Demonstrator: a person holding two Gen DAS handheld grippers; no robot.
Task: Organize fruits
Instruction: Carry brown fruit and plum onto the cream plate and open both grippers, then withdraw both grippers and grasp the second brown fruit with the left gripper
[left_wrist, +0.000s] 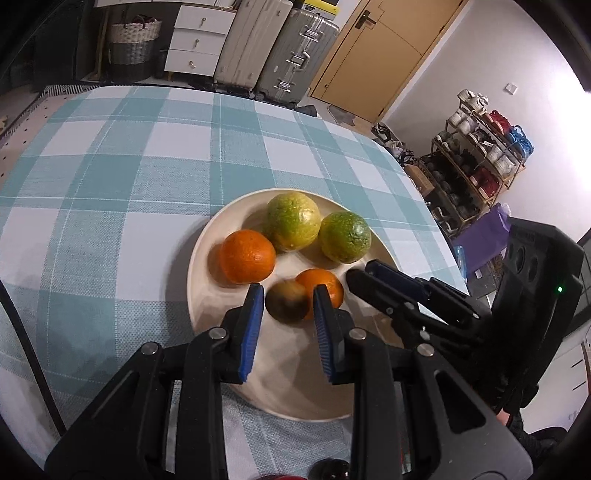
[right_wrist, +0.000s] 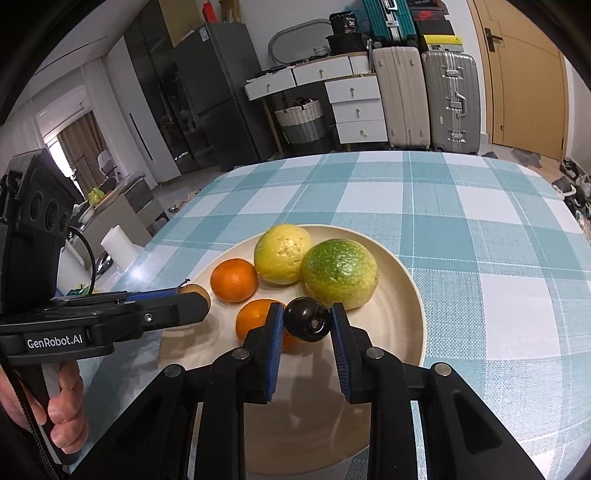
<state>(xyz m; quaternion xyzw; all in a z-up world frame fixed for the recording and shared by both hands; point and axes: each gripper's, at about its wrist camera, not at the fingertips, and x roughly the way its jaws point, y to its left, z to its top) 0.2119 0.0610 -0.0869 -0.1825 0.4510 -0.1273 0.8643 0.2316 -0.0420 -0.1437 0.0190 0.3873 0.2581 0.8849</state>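
A cream plate (left_wrist: 207, 258) (right_wrist: 406, 288) on the checked tablecloth holds two oranges (left_wrist: 247, 256) (right_wrist: 233, 280), a yellow-green citrus (left_wrist: 293, 221) (right_wrist: 282, 253) and a green citrus (left_wrist: 344, 236) (right_wrist: 340, 273). My left gripper (left_wrist: 289, 304) has a brownish kiwi-like fruit (left_wrist: 286, 302) between its blue pads, just over the plate; the fruit looks blurred. A second orange (left_wrist: 325, 286) (right_wrist: 258, 317) lies behind it. My right gripper (right_wrist: 307, 321) is shut on a dark round plum-like fruit (right_wrist: 307, 320) above the plate.
The right gripper (left_wrist: 406, 295) shows at the right of the left wrist view; the left gripper (right_wrist: 147, 310) and a hand show at the left of the right wrist view. Suitcases (right_wrist: 424, 99), drawers and a basket stand beyond the table.
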